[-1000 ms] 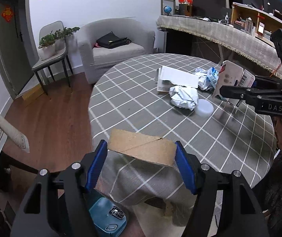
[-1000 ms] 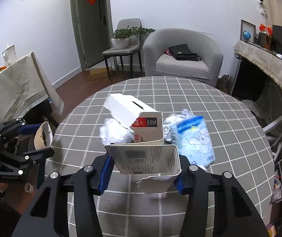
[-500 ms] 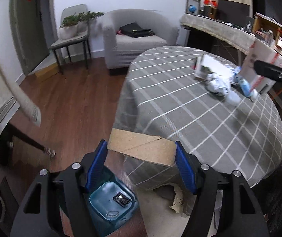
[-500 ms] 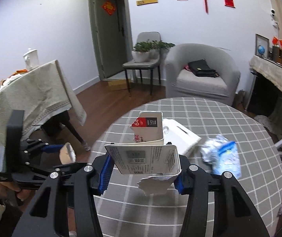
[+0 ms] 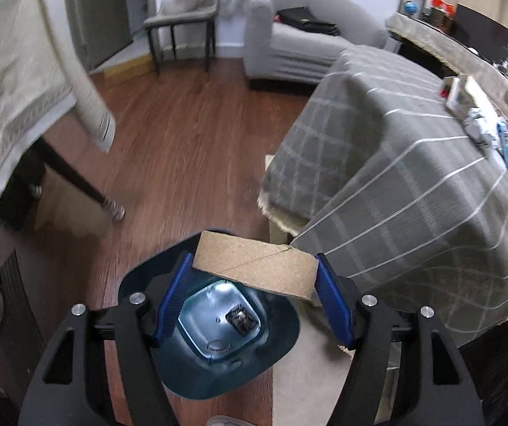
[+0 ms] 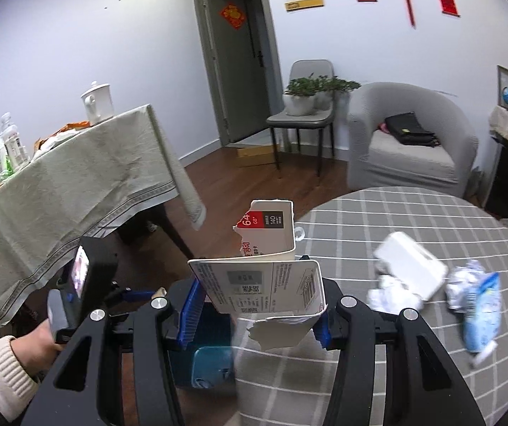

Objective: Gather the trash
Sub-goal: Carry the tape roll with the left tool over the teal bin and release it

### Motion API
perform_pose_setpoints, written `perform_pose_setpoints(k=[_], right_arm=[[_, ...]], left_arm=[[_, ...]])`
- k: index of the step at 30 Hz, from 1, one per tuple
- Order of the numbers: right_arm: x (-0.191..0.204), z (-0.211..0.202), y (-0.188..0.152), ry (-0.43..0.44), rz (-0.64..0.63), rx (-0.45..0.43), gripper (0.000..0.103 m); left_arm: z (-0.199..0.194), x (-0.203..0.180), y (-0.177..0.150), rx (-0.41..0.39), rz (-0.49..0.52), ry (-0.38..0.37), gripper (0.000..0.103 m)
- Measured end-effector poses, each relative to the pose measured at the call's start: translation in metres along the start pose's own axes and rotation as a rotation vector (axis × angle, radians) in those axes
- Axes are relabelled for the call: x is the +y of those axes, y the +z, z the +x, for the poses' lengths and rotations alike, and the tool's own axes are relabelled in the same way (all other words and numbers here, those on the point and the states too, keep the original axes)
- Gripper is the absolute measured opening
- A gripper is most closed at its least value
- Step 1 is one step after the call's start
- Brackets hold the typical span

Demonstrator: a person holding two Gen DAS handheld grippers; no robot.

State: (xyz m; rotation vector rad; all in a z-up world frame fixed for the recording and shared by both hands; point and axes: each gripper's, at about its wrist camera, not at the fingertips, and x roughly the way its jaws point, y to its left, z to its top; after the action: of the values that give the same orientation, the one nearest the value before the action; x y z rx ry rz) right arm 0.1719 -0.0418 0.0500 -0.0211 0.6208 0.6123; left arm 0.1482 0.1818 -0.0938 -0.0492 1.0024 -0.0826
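My left gripper [image 5: 254,284] is shut on a brown cardboard tube [image 5: 255,269] and holds it right above the open blue trash bin [image 5: 215,330] on the floor. A small dark scrap lies inside the bin. My right gripper [image 6: 257,305] is shut on a torn white packaging card [image 6: 261,284] with a red and black label, at the table's left edge above the bin [image 6: 211,365]. The left gripper [image 6: 136,296] shows there at lower left. A white box [image 6: 410,266], crumpled foil [image 6: 461,280] and a blue wrapper [image 6: 481,316] lie on the checked round table [image 6: 396,220].
A second table with a beige cloth [image 5: 16,99] stands at left; its dark leg [image 5: 76,177] reaches the wood floor. A grey armchair [image 5: 303,49] with a black bag and a chair with plants [image 5: 183,17] stand behind. The tablecloth [image 5: 414,213] hangs close at right.
My left gripper has swung down off the table with the tube to above the bin. My right gripper has carried the card left to the table edge.
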Motion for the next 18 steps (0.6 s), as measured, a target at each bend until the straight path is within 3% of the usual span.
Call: perform_pose_setpoints(k=[8, 18], right_arm=[[0.042, 0.04, -0.005, 0.077, -0.042, 0.054, 0.052], [0.092, 0.108, -0.03, 0.172, -0.096, 0.19, 0.052]], left_arm=[[0.03, 0.038, -0.024, 0.121, -0.079, 0.027, 0.071], [0.064, 0.075, -0.069, 0.29, -0.112, 0.064, 0.071]])
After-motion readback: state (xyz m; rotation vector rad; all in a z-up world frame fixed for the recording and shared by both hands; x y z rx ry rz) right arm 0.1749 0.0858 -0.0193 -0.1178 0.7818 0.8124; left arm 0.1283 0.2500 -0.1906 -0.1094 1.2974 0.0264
